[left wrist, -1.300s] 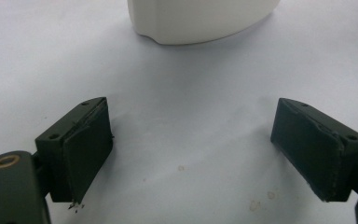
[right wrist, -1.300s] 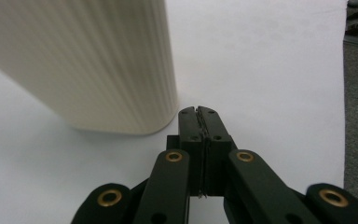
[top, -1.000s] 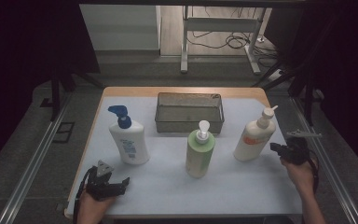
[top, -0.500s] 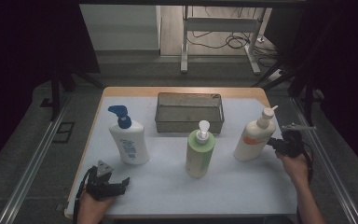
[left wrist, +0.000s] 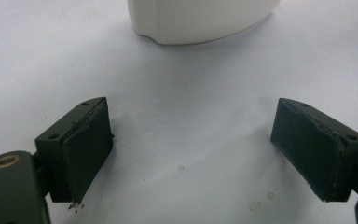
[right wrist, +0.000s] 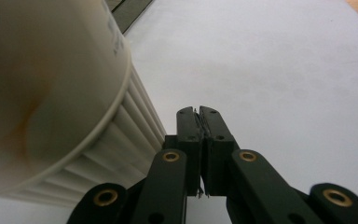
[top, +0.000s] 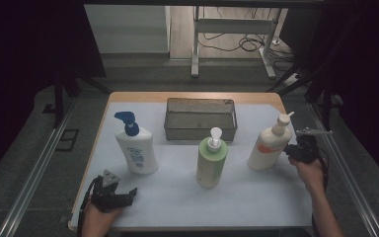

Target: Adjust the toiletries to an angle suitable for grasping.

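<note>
Three pump bottles stand on the white mat (top: pixel 256 197): a white one with a blue pump (top: pixel 136 145) at the left, a green one (top: pixel 211 159) in the middle, a cream one with an orange label (top: pixel 269 144) at the right. My left gripper (top: pixel 128 193) rests near the front left corner, jaws wide open with nothing between them (left wrist: pixel 191 154); the white bottle's base (left wrist: pixel 205 18) stands ahead of it. My right gripper (top: pixel 291 149) is shut with nothing in it, close beside the cream bottle (right wrist: pixel 46 93), its pads (right wrist: pixel 199 116) pressed together.
A dark metal mesh basket (top: pixel 200 119) stands at the back middle of the table, behind the green bottle. The table's wooden edge (top: pixel 192 96) shows at the back. Rails run along both sides on the floor.
My right gripper has moved left, closer to the cream bottle. The left gripper and the bottles have stayed where they were.
</note>
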